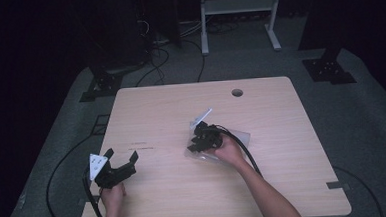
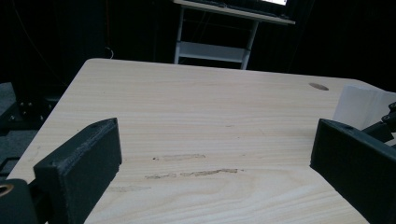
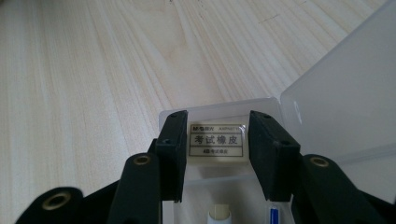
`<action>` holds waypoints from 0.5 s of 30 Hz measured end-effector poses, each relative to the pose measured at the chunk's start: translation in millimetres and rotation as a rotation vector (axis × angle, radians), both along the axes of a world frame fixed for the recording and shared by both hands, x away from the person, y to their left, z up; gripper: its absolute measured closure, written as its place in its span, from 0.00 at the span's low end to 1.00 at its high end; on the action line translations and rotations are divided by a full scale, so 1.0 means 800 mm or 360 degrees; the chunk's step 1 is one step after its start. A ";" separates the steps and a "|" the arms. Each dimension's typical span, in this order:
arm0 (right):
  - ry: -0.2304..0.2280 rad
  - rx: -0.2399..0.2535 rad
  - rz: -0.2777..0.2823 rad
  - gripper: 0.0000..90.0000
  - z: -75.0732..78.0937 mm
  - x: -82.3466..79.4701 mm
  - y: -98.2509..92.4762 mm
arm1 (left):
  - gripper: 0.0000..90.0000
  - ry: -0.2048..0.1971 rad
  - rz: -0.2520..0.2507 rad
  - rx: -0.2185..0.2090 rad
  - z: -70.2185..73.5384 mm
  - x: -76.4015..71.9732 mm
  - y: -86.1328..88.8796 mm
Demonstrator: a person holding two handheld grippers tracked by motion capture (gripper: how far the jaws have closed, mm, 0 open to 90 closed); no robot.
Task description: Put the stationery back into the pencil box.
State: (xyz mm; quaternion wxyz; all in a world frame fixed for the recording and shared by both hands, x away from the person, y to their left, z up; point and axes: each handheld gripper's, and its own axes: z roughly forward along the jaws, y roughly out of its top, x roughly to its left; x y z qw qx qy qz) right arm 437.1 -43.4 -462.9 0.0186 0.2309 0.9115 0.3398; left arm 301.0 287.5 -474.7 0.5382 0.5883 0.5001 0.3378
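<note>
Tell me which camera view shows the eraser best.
The right gripper view: the eraser sits between the right gripper jaws inside a clear plastic case, its label readable. In the high view the case is a pale shape beside the person's hand, the eraser too small to tell. In the left gripper view, a pale corner at the right edge.

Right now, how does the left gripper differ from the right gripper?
The left gripper stands wide open over bare table; the right gripper has its jaws on either side of an eraser inside a clear plastic box. Whether they press it is unclear. Both are black and hand-held.
</note>
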 end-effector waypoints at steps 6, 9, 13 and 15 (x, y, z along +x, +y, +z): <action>-0.0012 0.0023 0.0001 0.63 0.002 -0.001 -0.002 | 0.01 0.0005 -0.0002 0.0002 0.000 0.000 0.000; -0.0025 0.0017 0.0017 0.63 0.005 -0.002 -0.002 | 0.01 0.0000 -0.0005 0.0006 0.000 -0.001 0.000; -0.0027 0.0044 -0.0004 0.63 0.012 -0.008 -0.009 | 0.01 -0.0002 -0.0005 -0.0009 0.000 -0.001 0.002; -0.0040 0.0050 0.0000 0.62 0.016 -0.013 -0.015 | 0.01 -0.0001 0.0000 -0.0006 0.000 -0.001 0.001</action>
